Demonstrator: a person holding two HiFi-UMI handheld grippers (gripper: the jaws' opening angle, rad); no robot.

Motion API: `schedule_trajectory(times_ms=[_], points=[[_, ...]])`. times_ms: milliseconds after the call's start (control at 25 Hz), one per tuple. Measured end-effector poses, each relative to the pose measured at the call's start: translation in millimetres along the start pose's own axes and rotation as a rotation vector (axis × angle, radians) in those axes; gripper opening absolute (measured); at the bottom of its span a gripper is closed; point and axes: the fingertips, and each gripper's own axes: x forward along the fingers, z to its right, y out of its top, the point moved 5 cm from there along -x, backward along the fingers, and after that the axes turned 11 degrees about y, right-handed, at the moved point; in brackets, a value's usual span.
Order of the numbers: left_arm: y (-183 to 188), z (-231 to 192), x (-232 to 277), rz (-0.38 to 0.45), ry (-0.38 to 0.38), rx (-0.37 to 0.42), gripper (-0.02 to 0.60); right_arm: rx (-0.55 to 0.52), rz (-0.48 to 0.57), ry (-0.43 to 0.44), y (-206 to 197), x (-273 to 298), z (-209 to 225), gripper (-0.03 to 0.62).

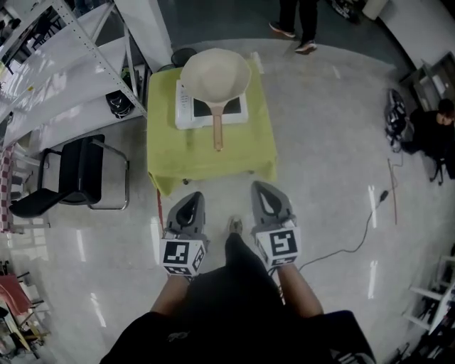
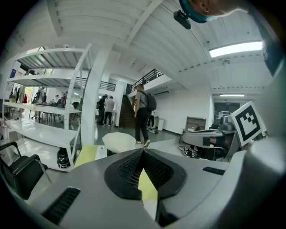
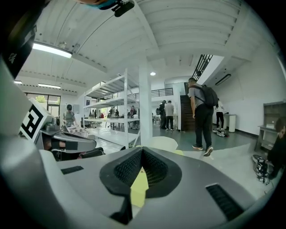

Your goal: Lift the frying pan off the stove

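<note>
A cream frying pan [image 1: 215, 76] with a wooden handle [image 1: 217, 128] sits on a white stove [image 1: 186, 108], on a small table with a yellow-green cloth [image 1: 170, 153]. The handle points toward me. Both grippers hang side by side over the floor, short of the table's near edge. My left gripper [image 1: 193, 196] is shut with nothing in it, and my right gripper [image 1: 262, 187] is shut and empty too. Past the closed tips of the left gripper [image 2: 143, 152], the pan [image 2: 119, 142] shows in the left gripper view. Beyond the right gripper [image 3: 142, 150], the pan [image 3: 163, 143] also appears.
A black chair [image 1: 78, 174] and a white shelving rack [image 1: 57, 64] stand left of the table. A person [image 1: 298, 21] stands beyond it. Another person [image 1: 434, 131] sits at the right, with a cable [image 1: 370, 213] lying on the floor.
</note>
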Motion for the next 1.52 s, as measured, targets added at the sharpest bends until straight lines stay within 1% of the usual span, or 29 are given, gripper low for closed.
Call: schedule_trajectory(times_ms=[120,240,360,480,640,760,920,1120,1360,1520], points=[[1,5,34,-0.034,-0.001,-0.001,0.043,0.014,-0.018,0.011,-5,17,32,0.014],[-3,9,58,-0.080,-0.011,-0.034,0.043,0.029,-0.026,0.044,-8,33,51,0.014],[-1,9,76,-0.116,-0.010,-0.060,0.043,0.039,-0.040,0.092,-9,47,61,0.014],[3,5,93,-0.125,0.003,-0.064,0.043,0.036,-0.048,0.135,-8,62,70,0.014],[2,2,108,-0.146,0.014,-0.072,0.043,0.031,-0.061,0.187,-10,73,71,0.014],[6,3,116,-0.149,0.004,-0.062,0.043,0.022,-0.060,0.196,-6,76,71,0.014],[8,-2,129,-0.161,-0.011,-0.077,0.043,0.026,-0.063,0.198,-5,81,71,0.014],[11,-12,162,-0.175,-0.033,-0.072,0.043,0.041,-0.079,0.178,-5,98,83,0.014],[10,-25,201,-0.224,-0.090,-0.085,0.043,0.056,-0.116,0.155,-7,125,97,0.014],[6,-39,223,-0.264,-0.129,-0.096,0.043,0.102,-0.138,0.177,-11,150,99,0.014]])
